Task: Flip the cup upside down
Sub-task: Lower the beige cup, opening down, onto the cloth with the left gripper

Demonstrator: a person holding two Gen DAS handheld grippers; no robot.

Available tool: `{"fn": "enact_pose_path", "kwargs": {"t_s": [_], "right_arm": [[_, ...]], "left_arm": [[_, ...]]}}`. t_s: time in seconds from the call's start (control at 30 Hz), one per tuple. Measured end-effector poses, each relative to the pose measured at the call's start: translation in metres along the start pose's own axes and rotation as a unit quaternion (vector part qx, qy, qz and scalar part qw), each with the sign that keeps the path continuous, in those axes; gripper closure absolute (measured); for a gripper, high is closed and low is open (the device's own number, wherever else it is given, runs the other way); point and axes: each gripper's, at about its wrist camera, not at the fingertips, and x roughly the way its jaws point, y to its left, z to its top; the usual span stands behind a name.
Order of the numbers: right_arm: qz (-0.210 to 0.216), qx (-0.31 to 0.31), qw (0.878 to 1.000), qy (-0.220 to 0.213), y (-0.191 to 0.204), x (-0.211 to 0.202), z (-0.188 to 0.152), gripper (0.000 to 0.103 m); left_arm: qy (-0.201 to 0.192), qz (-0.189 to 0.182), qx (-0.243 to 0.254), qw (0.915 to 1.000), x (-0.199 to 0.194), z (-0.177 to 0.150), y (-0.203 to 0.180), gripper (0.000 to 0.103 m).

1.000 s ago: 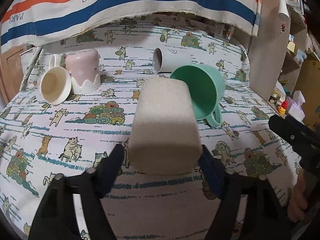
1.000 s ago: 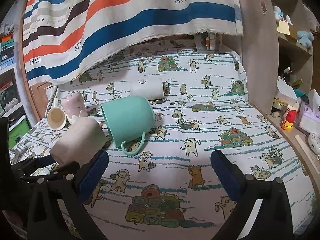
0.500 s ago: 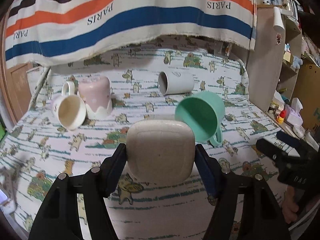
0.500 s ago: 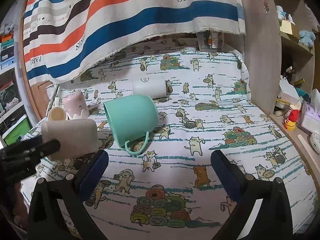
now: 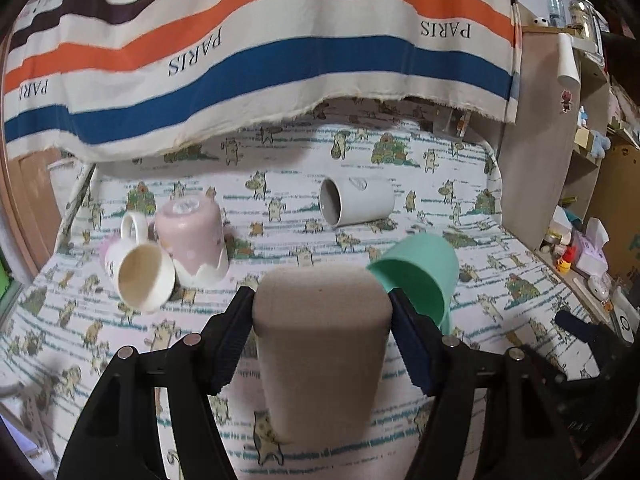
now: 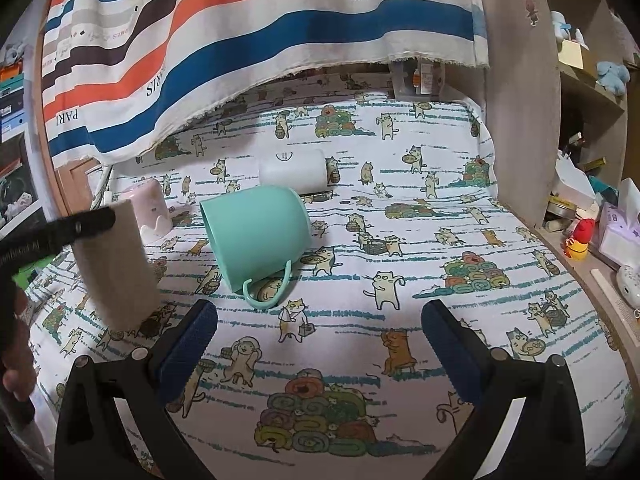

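My left gripper (image 5: 322,334) is shut on a beige square cup (image 5: 320,344), held above the cat-print table with its closed base up and toward the camera. In the right wrist view the same cup (image 6: 116,268) hangs at the left, tilted, mouth pointing down. My right gripper (image 6: 318,344) is open and empty over the table's front. A mint green mug (image 6: 256,236) lies on its side just beyond it, handle down; it also shows in the left wrist view (image 5: 420,272).
A white cup (image 5: 356,202) lies on its side at the back. A pink cup (image 5: 194,240) stands upside down at the left beside a cream mug (image 5: 140,276) on its side. A striped cloth (image 5: 256,52) hangs behind. Cluttered shelves (image 6: 592,184) stand at the right.
My left gripper has lifted and rotated the beige cup, so its base now points up and its mouth down. The right gripper has barely moved.
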Motion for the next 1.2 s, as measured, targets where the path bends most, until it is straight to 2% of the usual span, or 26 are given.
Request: {"fn": "enact_pose_path", "kwargs": {"t_s": [0.2,0.6,1.07,1.2], "right_arm": [[0.002,-0.005,1.000,0.005,0.008,0.010,-0.001,0.000],[0.013,-0.021,1.000,0.004,0.021,0.013,0.002,0.000],[0.013,-0.024,1.000,0.002,0.022,0.010,0.005,0.000],[0.012,-0.027,1.000,-0.001,0.025,0.008,0.006,0.000]], "left_arm": [[-0.015,0.009,0.017,0.9997,-0.006,0.007,-0.005,0.037],[0.025,0.013,0.012,0.9995,0.021,-0.007,0.000,0.037],[0.019,0.009,0.029,0.9994,0.015,-0.015,0.000,0.037],[0.001,0.022,0.031,0.9993,0.008,-0.014,-0.001,0.019]]}}
